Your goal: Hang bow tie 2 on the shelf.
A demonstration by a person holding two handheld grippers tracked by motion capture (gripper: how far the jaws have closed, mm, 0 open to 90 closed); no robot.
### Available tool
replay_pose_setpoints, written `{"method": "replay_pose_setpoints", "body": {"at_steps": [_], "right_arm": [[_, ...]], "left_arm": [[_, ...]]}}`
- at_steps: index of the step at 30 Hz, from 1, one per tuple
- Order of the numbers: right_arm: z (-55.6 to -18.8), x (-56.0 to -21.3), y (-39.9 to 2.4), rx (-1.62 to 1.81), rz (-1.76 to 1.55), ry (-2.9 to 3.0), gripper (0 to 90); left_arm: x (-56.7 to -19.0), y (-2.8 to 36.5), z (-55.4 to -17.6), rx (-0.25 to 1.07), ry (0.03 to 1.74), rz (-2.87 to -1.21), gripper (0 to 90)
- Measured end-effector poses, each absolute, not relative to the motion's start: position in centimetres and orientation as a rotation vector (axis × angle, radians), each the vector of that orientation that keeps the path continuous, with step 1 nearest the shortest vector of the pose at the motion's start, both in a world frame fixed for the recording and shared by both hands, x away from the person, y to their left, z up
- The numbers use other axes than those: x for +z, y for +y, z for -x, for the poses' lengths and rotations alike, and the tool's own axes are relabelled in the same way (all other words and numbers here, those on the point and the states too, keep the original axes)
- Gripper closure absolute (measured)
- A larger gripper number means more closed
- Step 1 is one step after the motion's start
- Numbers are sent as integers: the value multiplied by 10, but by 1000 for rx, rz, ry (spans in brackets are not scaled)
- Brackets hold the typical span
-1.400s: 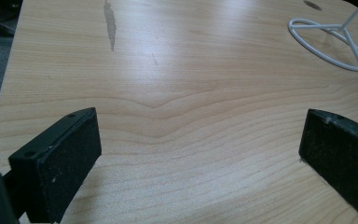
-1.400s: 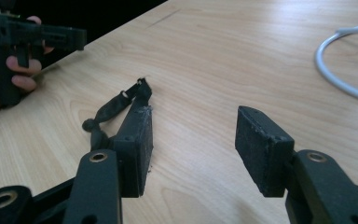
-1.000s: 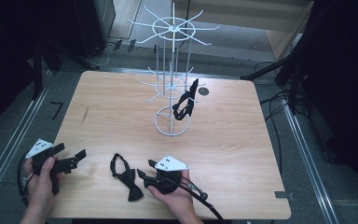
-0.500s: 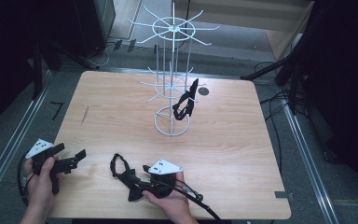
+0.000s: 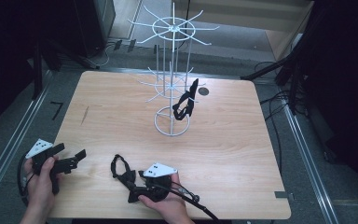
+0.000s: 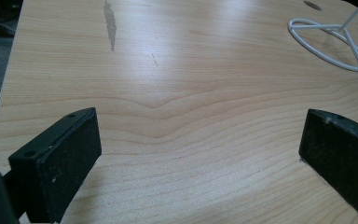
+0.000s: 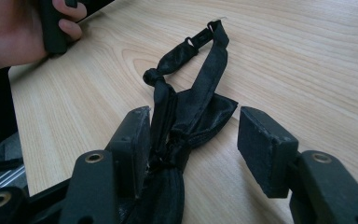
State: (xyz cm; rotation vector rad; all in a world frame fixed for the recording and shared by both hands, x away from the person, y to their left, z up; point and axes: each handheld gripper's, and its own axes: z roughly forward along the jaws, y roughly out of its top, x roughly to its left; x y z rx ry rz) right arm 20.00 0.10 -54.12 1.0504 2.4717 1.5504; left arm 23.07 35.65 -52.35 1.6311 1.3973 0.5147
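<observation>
A black bow tie (image 5: 122,169) lies on the wooden table (image 5: 223,154) near its front edge, its strap looped toward the far side. My right gripper (image 5: 134,186) is open and set around it. In the right gripper view the bow tie (image 7: 200,79) has its knot between the jaws, against the left pad (image 7: 133,135) and clear of the right pad (image 7: 261,140). My left gripper (image 5: 72,160) is open at the front left, over bare wood (image 6: 198,135). A second black bow tie (image 5: 186,105) hangs on the white wire rack (image 5: 171,70).
The rack's ring base (image 5: 172,122) stands mid-table, and it appears at the top right as the ring base (image 6: 331,44) in the left gripper view. The person's other hand (image 7: 18,32) holds the left gripper close by. A small dark hole (image 5: 203,91) sits behind the rack.
My right gripper has slid left along the table until its open jaws came around the bow tie's knot. The left gripper has stayed where it was.
</observation>
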Motion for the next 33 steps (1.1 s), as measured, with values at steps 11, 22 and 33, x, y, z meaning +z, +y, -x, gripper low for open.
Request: {"method": "replay_pose_setpoints", "body": {"at_steps": [11,22,33], "right_arm": [[-196,-542,5,1557,-1025,2514,415],[-193,-542,11,1414,-970,2564,495],[-191,-541,8,1351,-938,2548,759]], "left_arm": [[-523,356,-231,514,1398,-1630,0],[-523,356,-231,515,1398,-1631,0],[-523,356,-231,516,1399,-1631,0]]}}
